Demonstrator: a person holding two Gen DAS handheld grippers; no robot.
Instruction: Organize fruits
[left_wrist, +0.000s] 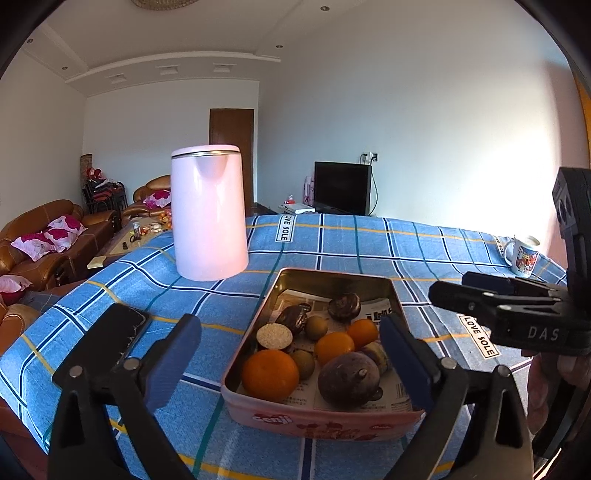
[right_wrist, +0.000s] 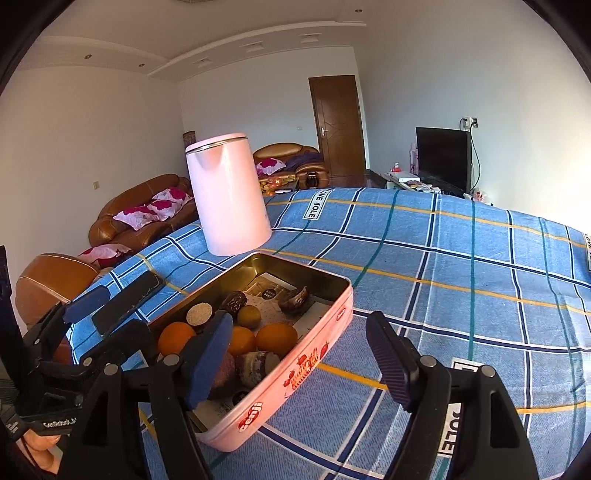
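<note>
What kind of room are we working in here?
Likely a home living room: brown leather sofas with cushions, a television by the wall, and a table under a blue checked cloth.

Blue checked tablecloth (left_wrist: 332, 240) carries a pink tin (left_wrist: 317, 421), pink kettle (left_wrist: 208, 214), mug (left_wrist: 524, 256), perhaps a phone (left_wrist: 114, 332)

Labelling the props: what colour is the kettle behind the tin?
Pale pink kettle with a silver rim at the lid; clearest in the left wrist view.

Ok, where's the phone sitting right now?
The black phone lies flat on the blue checked tablecloth, left of the pink tin of fruit and in front of the pink kettle; the right wrist view shows it too.
</note>
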